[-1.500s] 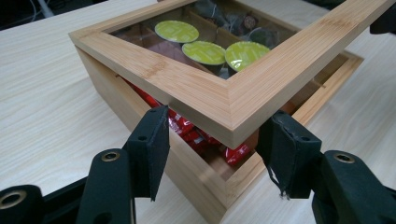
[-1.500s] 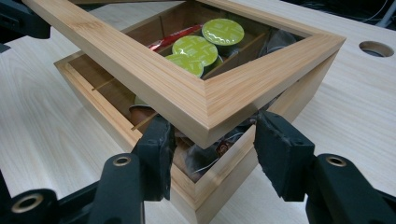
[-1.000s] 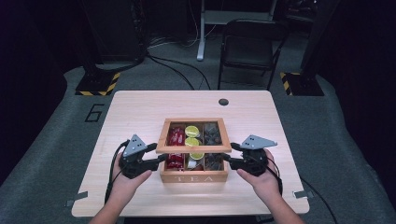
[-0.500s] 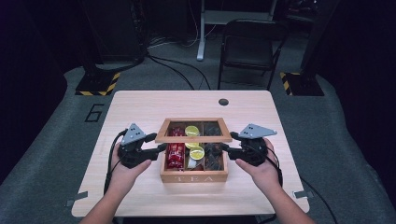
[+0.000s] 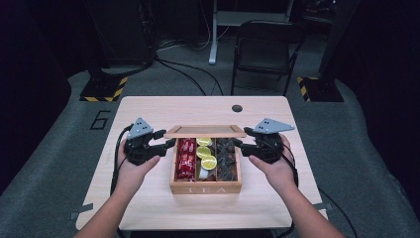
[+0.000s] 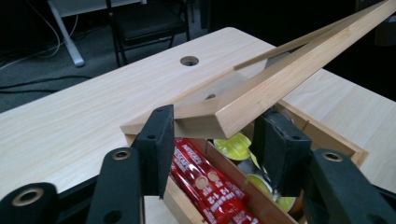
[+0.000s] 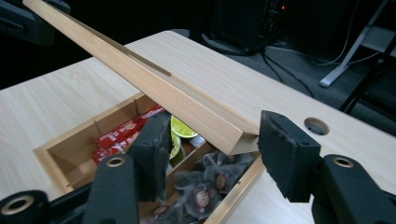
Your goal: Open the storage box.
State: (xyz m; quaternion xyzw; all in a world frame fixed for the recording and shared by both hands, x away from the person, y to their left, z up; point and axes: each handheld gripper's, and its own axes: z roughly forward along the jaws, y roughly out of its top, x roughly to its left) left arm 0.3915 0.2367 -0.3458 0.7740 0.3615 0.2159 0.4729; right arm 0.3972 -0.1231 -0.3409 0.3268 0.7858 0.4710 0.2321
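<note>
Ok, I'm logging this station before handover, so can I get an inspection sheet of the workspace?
Surface: light wooden table, round hole near far edge.
Job's things: wooden TEA box, hinged wooden lid raised; red packets, yellow-lidded capsules, dark tea bags inside.
Clutter: nothing seen.
Grippers: left gripper and right gripper open, jaws either side of the lid's corners.
Cables: black cable trails from the left gripper.
Surroundings: black chair, grey floor.
</note>
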